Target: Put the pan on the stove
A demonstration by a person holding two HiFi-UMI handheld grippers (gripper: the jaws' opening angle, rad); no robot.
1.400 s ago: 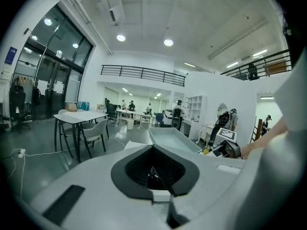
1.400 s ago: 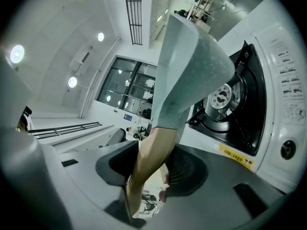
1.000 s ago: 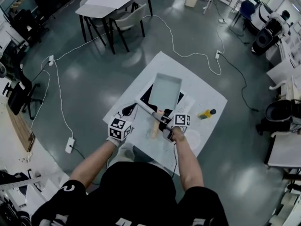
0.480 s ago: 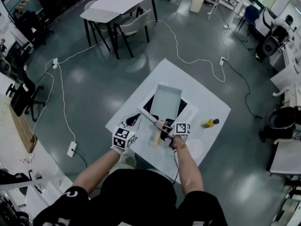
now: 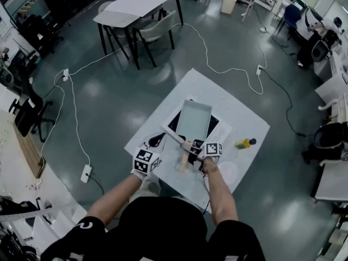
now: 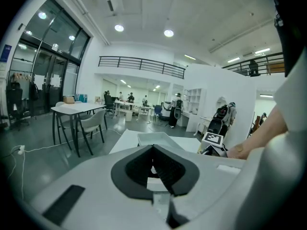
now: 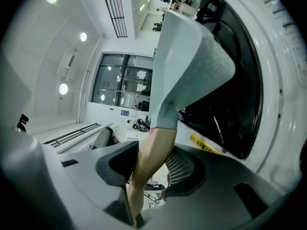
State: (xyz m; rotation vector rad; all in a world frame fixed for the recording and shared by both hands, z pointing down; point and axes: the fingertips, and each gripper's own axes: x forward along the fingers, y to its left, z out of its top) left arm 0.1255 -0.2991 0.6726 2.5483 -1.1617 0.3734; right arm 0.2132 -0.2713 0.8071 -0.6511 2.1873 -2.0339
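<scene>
On the white table (image 5: 239, 116), over its induction stove (image 5: 174, 123), hangs the rectangular pan (image 5: 193, 119), wooden handle (image 7: 149, 159) clamped in the right gripper (image 5: 193, 148). Lower it level and centred (left gripper (image 5: 154, 141) pinched closed, empty).

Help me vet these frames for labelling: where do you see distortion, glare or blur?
Head view: wide-angle bend toward the edges, lamp glare on the glossy floor, pan fairly sharp. Left gripper view: fisheye with dark corners, bright ceiling lamps, the left gripper up close looks soft. Right gripper view: strong fisheye, the pan's wooden handle looms large and slightly soft.
</scene>
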